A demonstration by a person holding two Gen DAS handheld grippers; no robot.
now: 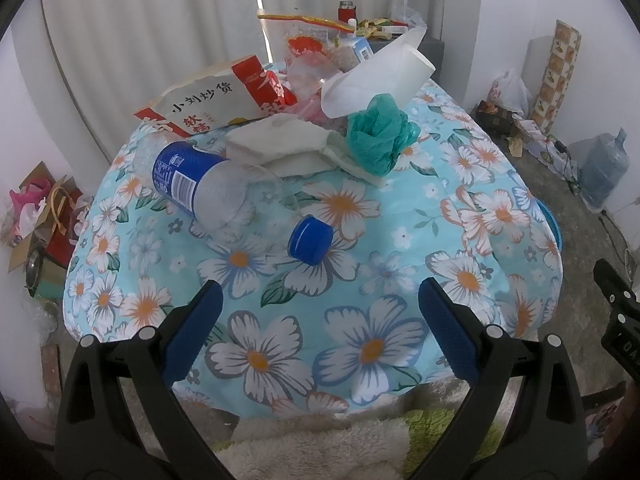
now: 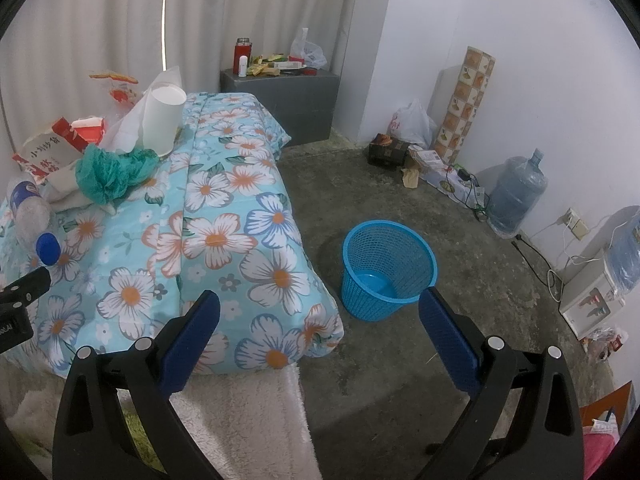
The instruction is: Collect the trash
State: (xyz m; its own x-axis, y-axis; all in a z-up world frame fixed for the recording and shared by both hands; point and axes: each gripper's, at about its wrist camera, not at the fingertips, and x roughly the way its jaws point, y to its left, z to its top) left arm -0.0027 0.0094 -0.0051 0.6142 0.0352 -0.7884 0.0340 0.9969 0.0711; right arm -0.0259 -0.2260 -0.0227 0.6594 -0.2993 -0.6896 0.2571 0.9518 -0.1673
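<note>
White pleated curtains [image 2: 100, 12] cover the back wall, with a bright slit of daylight between them. The side wall [image 2: 520, 20] is plain white. The floor [image 2: 360, 184] is bare grey concrete, stained in places. A grey cabinet [image 2: 288, 96] stands in the corner beside the curtains. Against the side wall lean a patterned roll [image 2: 466, 104] and a large water jug [image 2: 518, 192], with cables trailing to a wall socket [image 2: 574, 218]. A floral quilt [image 2: 224, 220] covers the bed.
</note>
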